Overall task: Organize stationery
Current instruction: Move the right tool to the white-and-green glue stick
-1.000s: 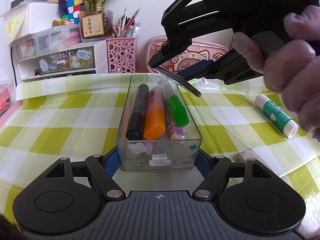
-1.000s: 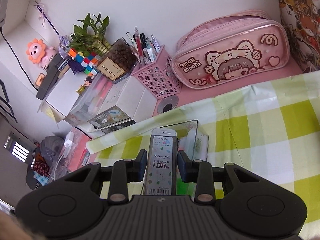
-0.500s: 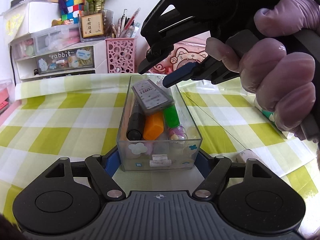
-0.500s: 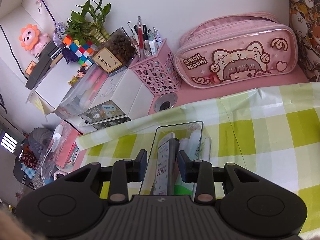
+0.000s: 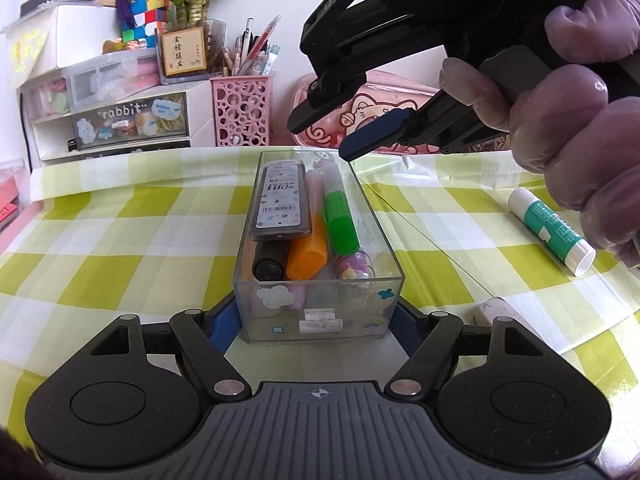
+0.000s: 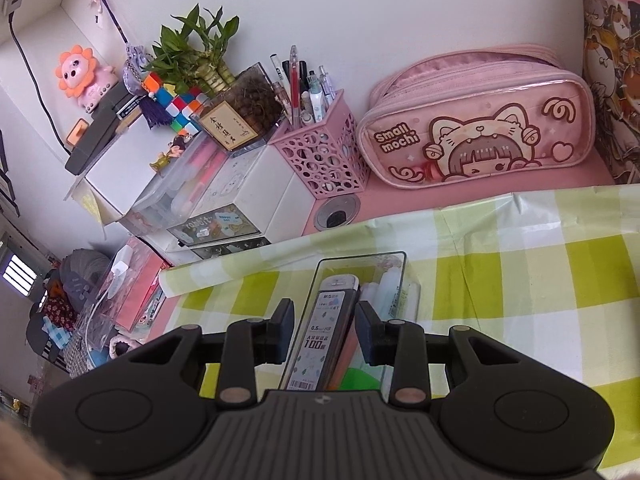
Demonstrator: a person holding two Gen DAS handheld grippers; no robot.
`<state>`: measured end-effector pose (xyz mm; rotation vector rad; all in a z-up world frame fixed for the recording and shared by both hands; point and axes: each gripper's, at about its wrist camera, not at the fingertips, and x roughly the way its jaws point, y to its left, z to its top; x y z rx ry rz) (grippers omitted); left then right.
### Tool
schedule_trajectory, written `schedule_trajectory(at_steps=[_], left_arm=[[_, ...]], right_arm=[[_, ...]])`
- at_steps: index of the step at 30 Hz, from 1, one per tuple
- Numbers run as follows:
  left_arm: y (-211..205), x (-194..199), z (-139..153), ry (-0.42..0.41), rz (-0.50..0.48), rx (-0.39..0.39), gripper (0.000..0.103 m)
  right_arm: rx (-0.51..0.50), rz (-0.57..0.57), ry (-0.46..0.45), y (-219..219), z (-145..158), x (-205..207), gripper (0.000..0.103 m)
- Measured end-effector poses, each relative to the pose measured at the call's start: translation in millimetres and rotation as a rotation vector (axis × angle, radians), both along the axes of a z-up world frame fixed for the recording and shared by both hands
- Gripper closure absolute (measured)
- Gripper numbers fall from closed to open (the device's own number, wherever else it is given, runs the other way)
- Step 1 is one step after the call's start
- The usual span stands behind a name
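The lead case (image 5: pixel 280 204) lay on the markers (image 5: pixel 307 254) inside the box (image 5: pixel 318 308) between my left jaws; a glue stick (image 5: pixel 550 229) lay to its right on the tabletop (image 5: pixel 120 248).

A yellow-green and white checked tablecloth (image 5: pixel 120 240) covers the bench. The clear plastic box (image 5: pixel 320 316) carries small white and blue stickers and holds a grey lead case (image 5: pixel 280 204) with a white label, an orange highlighter (image 5: pixel 307 258), a green highlighter (image 5: pixel 340 224) and a black marker (image 5: pixel 269 266). The glue stick (image 5: pixel 554 232) is white and teal. The pen holder (image 6: pixel 320 160) and pencil case (image 6: pixel 476 140) are pink.
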<state>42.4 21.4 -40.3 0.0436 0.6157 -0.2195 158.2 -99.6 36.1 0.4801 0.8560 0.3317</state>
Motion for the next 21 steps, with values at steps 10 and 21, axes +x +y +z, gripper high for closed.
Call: schedule_trajectory(at_steps=[10,21], left_arm=[[1.0,0.7,0.0,0.0,0.0,0.001,0.029],[-0.8,1.3,-0.5,0.001,-0.001,0.017,0.029]], right_arm=[[-0.064,-0.089,-0.028,-53.1,-2.0,-38.0,0.033],[-0.161,-0.286,-0.077,-132.0,-9.9,-94.2,0.024]])
